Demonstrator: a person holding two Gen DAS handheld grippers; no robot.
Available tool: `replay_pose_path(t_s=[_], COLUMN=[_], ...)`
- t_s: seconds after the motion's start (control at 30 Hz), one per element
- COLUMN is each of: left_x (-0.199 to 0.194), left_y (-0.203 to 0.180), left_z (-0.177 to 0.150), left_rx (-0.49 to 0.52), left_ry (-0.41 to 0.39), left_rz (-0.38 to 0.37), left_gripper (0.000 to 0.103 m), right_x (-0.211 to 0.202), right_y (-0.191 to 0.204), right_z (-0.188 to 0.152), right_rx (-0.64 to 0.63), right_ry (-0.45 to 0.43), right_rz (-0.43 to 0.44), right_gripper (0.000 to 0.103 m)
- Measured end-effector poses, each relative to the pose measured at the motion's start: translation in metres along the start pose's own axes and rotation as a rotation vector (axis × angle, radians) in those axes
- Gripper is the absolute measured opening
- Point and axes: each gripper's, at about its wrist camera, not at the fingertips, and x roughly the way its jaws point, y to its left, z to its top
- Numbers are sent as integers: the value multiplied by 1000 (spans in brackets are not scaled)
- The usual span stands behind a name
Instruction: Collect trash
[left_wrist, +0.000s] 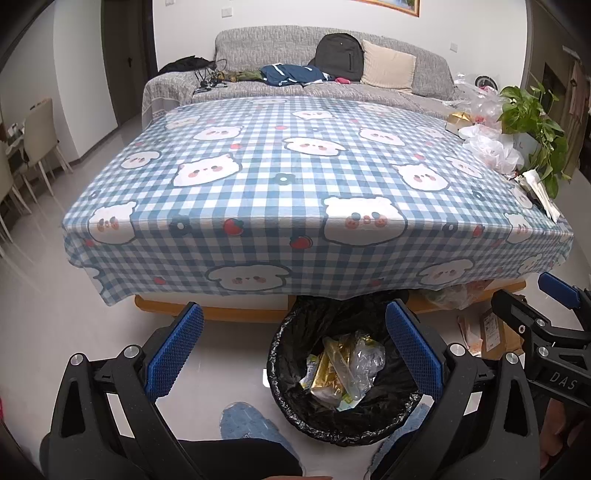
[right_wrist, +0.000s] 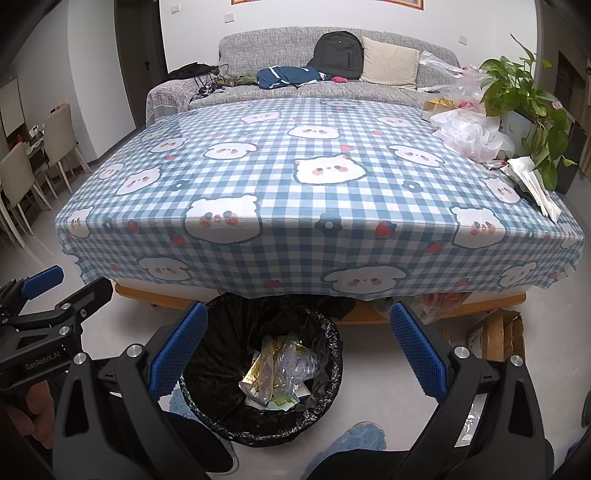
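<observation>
A round bin with a black liner (left_wrist: 280, 395) (right_wrist: 334, 347) stands on the floor at the table's near edge. Wrappers and clear plastic (left_wrist: 341, 365) (right_wrist: 277, 369) lie inside it. My left gripper (left_wrist: 293, 347) hangs open over the bin, nothing between its blue pads. My right gripper (right_wrist: 298, 352) is open and empty above the same bin. Each shows at the edge of the other's view: right gripper (left_wrist: 535, 295), left gripper (right_wrist: 66, 288). On the table's right side lie crumpled plastic bags (left_wrist: 491, 147) (right_wrist: 469, 133), white paper napkins (left_wrist: 543, 192) (right_wrist: 535, 184) and a golden box (left_wrist: 458, 120) (right_wrist: 437, 105).
The low table (left_wrist: 295, 166) (right_wrist: 258, 122) wears a blue checked cloth. A potted plant (left_wrist: 532, 118) (right_wrist: 517, 92) stands at its right edge. A cardboard box (left_wrist: 495, 328) (right_wrist: 495, 336) sits on the floor to the right. A grey sofa (left_wrist: 295, 44) is behind, chairs (left_wrist: 40, 136) left.
</observation>
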Motion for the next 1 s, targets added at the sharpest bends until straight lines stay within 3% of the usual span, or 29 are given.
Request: replay_pose_path(t_s=[1.0], left_x=[7], left_y=[3], left_z=[0], left_rx=[-20], left_ry=[-2], left_rz=[-7], left_gripper=[97], right_x=[3], right_y=[-3], right_z=[1], right_rx=[1], right_ry=[2], right_rz=[-2], right_gripper=[95])
